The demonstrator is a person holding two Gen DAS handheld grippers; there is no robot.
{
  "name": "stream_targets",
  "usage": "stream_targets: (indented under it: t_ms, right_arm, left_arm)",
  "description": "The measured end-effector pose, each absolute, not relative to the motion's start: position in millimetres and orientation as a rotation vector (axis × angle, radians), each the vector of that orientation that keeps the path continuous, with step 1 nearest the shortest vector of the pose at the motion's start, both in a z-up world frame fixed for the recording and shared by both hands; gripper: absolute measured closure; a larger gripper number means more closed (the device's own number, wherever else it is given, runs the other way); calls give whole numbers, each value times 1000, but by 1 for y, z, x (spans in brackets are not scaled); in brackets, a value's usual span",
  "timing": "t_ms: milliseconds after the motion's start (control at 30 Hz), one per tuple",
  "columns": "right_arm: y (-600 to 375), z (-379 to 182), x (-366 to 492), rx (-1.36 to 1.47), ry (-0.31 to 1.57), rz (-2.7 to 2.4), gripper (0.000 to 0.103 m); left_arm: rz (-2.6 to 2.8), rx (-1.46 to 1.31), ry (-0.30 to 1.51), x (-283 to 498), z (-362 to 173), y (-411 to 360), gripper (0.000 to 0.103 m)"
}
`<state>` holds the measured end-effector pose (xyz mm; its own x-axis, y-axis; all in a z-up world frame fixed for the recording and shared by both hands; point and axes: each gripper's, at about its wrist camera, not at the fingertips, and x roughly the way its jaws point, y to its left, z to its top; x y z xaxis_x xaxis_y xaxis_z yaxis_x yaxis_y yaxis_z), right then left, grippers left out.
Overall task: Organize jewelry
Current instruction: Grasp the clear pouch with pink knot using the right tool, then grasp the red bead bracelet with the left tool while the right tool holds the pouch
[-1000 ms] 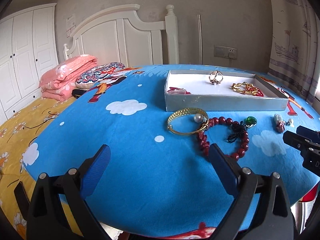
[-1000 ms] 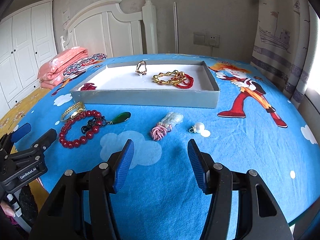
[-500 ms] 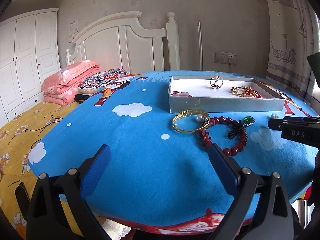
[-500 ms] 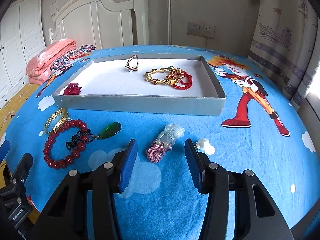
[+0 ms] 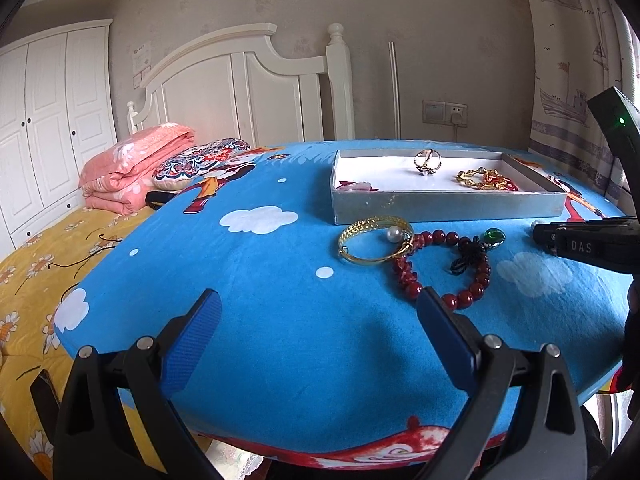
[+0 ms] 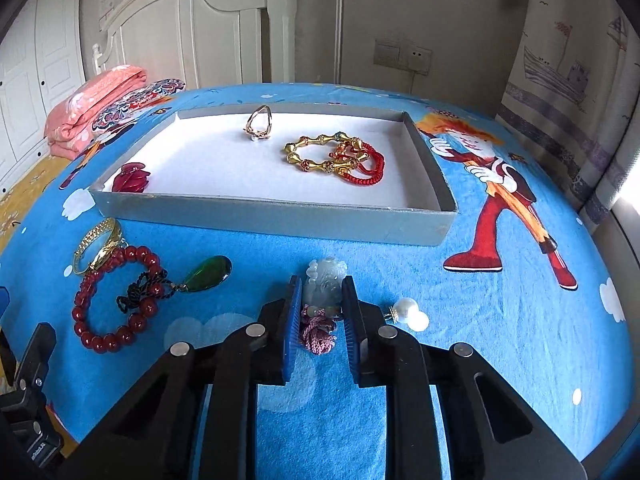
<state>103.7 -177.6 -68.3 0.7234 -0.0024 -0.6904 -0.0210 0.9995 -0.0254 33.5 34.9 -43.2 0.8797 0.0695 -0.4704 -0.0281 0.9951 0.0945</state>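
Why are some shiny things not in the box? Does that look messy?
A bit. The gold bangle, red bead bracelet, green pendant and pearl earring lie loose on the blue cloth outside the gray tray. The right claw is around the pale jade charm.

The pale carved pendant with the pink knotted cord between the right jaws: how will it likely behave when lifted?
The pale carved pendant looks rigid and glossy, so it may slip against the pads. Its pink knotted cord looks soft and will probably dangle. It appears small, likely light.
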Motion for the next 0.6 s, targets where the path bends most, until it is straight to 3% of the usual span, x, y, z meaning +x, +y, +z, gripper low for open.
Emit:
stream_targets:
  t_ms: [433,600]
  right_arm:
    - [-180,-72,75,-12,694,33,84]
    - [-184,-73,70,-1,682,33,84]
  left_arm:
    - [-66,57,538,58,-35,12,8]
    - [-97,57,565,74,-34,-5,16]
